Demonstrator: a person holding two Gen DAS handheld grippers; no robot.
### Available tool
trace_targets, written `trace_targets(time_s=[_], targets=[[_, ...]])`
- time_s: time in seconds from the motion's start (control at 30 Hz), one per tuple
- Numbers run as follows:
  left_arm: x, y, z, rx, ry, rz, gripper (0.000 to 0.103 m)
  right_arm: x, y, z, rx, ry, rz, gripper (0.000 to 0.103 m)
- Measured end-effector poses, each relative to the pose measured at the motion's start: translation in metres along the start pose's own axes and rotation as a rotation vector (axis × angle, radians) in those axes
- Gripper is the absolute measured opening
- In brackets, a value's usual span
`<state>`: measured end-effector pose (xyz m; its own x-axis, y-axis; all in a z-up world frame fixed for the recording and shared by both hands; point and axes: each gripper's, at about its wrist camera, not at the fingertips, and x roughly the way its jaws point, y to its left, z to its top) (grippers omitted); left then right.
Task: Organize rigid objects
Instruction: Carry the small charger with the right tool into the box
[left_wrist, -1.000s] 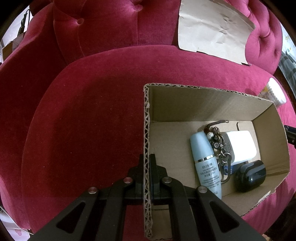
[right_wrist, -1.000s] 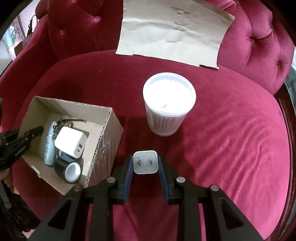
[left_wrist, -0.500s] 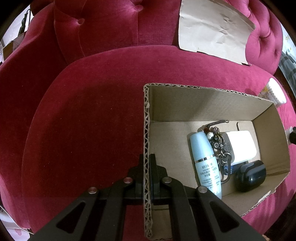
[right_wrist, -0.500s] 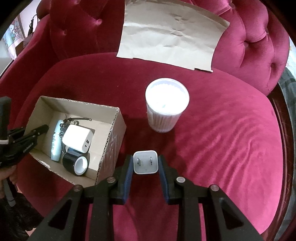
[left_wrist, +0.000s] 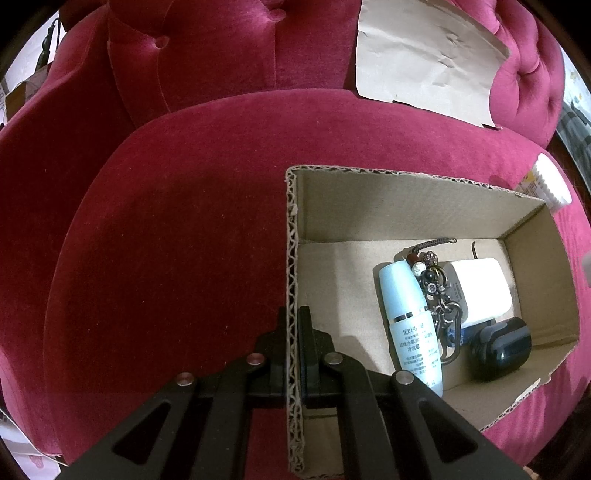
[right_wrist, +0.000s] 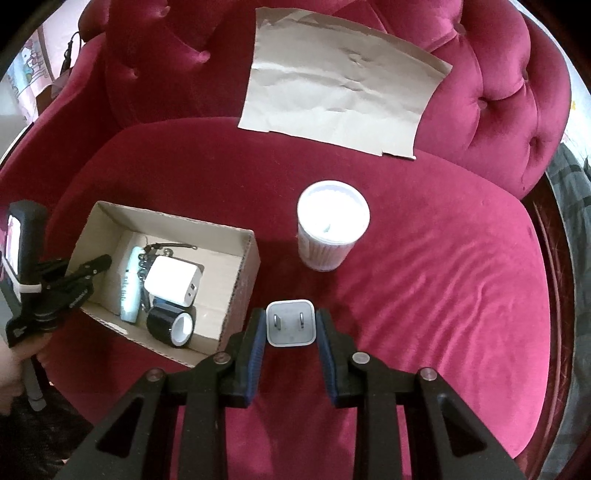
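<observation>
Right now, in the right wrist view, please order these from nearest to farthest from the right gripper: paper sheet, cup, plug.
1. Plug: between the right gripper's fingers, held.
2. Cup: just beyond, on the seat.
3. Paper sheet: farthest, against the backrest.

Landmark: cardboard box (left_wrist: 413, 199).
Blue item under white charger (left_wrist: 480, 291) inside box: mostly covered, identity unclear.
Print on pale blue bottle (left_wrist: 406, 314) in box: too small to read.
White cup (left_wrist: 550, 181) beyond box's far corner: cut by frame edge (left wrist view).
Hand (right_wrist: 14, 362) holding left gripper (right_wrist: 105, 262) at box's wall: cropped at edge.
</observation>
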<state>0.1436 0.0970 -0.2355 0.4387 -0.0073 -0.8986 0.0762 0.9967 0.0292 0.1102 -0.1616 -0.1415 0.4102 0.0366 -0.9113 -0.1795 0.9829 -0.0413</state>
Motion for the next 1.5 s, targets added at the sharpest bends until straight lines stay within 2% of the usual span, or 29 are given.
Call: trace_targets(time_s=[0.6,1.07,1.5], targets=[[0.0,0.001,0.0,-0.001,0.001,-0.004,0.003,-0.016,0.052,0.034,-0.077,-0.051,0.074,0.029],[0.001,0.001,0.0,0.0,0.0,-0.006,0.003,0.003,0.093,0.04,-0.116,-0.052,0.143,0.029],[0.001,0.001,0.0,0.0,-0.001,-0.007,0.003,0.025,0.111,0.04,-0.116,-0.043,0.169,0.029]])
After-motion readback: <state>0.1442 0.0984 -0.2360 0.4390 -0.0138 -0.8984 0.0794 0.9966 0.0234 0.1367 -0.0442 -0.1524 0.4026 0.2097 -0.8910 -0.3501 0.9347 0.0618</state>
